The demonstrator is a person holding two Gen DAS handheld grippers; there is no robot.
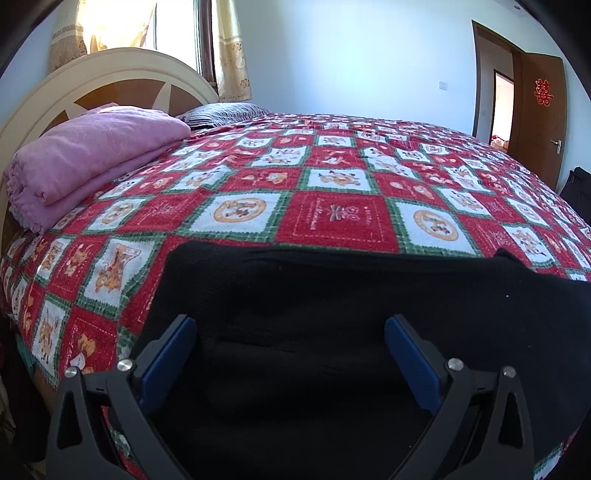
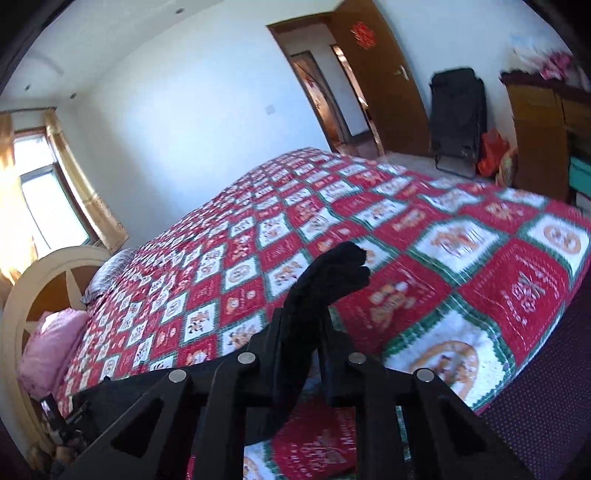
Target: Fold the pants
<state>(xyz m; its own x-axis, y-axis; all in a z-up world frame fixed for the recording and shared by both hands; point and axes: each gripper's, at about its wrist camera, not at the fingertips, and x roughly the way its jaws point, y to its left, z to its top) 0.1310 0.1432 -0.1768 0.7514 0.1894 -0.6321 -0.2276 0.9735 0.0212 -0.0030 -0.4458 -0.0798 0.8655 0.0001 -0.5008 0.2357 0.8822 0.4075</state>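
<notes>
While right claw [image 2: 301, 321] pinches pants [image 2: 325, 273], left claw [image 1: 290, 328] agape

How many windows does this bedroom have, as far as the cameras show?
1. The window sits behind the cream headboard, flanked by yellow curtains; the right wrist view shows the same one. Walls behind the cameras are unseen, so more may exist.
</notes>
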